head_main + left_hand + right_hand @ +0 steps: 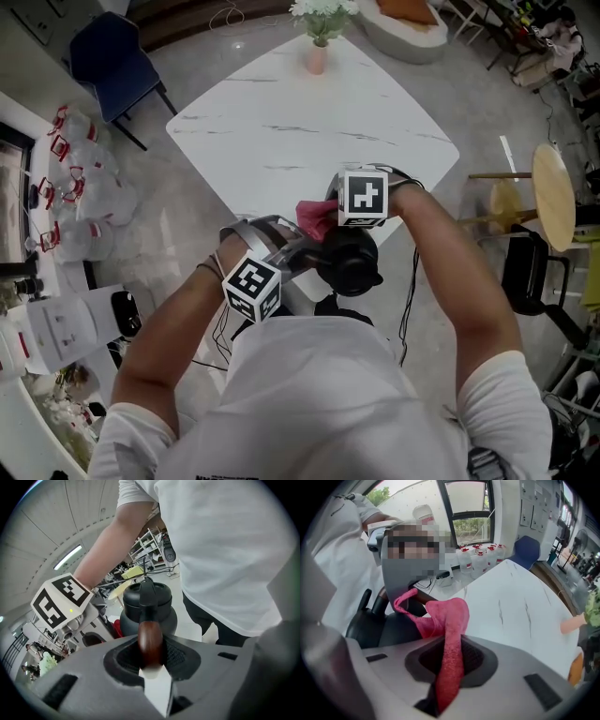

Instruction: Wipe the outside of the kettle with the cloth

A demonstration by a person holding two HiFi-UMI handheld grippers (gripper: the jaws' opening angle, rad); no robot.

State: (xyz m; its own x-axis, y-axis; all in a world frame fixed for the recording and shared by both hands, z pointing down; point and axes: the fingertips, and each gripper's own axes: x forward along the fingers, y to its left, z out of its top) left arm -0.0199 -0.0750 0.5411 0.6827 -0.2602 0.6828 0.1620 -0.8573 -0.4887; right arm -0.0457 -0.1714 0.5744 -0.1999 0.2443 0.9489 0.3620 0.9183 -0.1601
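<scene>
**Cloth at the kettle, wiping in hand**

The left gripper (151, 649) is clamped on the brown handle (150, 641), holding the black kettle (349, 261) over the table's (309, 122) near corner. The right gripper (451, 667) pinches the pink cloth (449, 634) at the kettle's side. The next move likely calls for rubbing around the body. Only the left gripper view shows the lid.

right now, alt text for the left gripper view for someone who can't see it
The left claw is clamped on the brown handle of a black kettle, in front of the person's white shirt. A marker cube shows at left, with red cloth beside the kettle.
</scene>
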